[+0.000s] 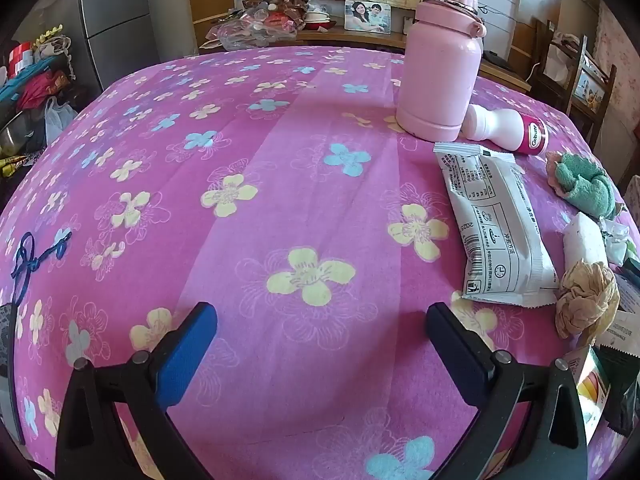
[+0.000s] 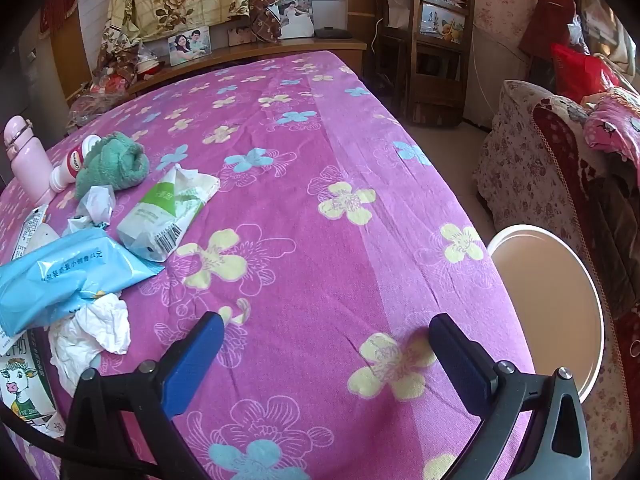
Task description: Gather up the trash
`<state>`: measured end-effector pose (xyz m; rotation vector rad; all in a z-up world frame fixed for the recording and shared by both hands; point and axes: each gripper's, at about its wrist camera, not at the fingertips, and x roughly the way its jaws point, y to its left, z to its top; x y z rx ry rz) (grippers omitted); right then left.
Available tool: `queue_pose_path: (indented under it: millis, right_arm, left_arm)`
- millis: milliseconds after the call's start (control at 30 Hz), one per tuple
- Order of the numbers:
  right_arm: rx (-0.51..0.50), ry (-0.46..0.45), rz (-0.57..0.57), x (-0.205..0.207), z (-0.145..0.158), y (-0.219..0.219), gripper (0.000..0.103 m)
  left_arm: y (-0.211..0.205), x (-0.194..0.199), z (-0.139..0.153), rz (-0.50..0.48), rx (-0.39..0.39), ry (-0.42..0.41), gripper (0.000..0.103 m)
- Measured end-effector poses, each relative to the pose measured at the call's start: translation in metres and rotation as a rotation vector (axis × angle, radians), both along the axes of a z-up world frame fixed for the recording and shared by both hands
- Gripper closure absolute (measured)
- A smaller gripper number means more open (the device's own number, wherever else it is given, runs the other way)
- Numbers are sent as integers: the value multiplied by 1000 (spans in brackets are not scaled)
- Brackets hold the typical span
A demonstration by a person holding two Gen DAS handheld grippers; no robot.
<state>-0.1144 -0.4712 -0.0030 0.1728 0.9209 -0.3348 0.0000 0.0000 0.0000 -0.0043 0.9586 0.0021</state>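
Trash lies on a pink flowered tablecloth (image 1: 280,152). In the left wrist view a white printed packet (image 1: 496,228) and a crumpled beige paper ball (image 1: 586,300) lie at the right. My left gripper (image 1: 320,320) is open over bare cloth, left of them. In the right wrist view a blue wrapper (image 2: 68,276), a green-and-white tissue pack (image 2: 168,212) and crumpled white tissue (image 2: 96,332) lie at the left. My right gripper (image 2: 326,330) stands open above the cloth (image 2: 320,160), empty. A round white bin (image 2: 552,300) sits beyond the table's right edge.
A pink flask (image 1: 440,60) stands upright with a small white-and-pink bottle (image 1: 508,128) lying beside it. A green towel (image 2: 114,160) is bunched near them. A milk carton (image 2: 20,380) stands at the left edge. Wooden chairs (image 2: 432,52) and a floral sofa (image 2: 540,160) stand right of the table.
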Motion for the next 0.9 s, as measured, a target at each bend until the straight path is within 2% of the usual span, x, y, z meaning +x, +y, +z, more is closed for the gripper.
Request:
queue_pose_path:
  millis: [100,167,267,333,467,600,733,900]
  right_arm:
    - [3,0,-3,3,-1,1,0]
    - [10,15,13,4,-1,2,0]
    - [-17,47,51,0,3,7,0]
    - [-37,-3,38,-17,20,18,0]
    - [28,-118,34,-48,57,41,0]
    - [42,-219,67,-72,86,74,0]
    - [-12,-312,102,-85,112,112,0]
    - [-45,-392,131,-100,139,134,0]
  left_arm:
    - [0,-2,1,-3,3,1,0]
    - [-2,-6,4,-15,35,9,0]
    - [-7,-21,16,-30,55,-32,0]
    - [-8,-39,27,-37,33,-67,0]
    - [-24,-73,59,-69,20,-160,0]
    - [-47,-108,87,-109,-17,-239,0]
    - [-69,-132,112,-154,-34,-309,0]
    - [-89,-159,135,-197,-43,-383,0]
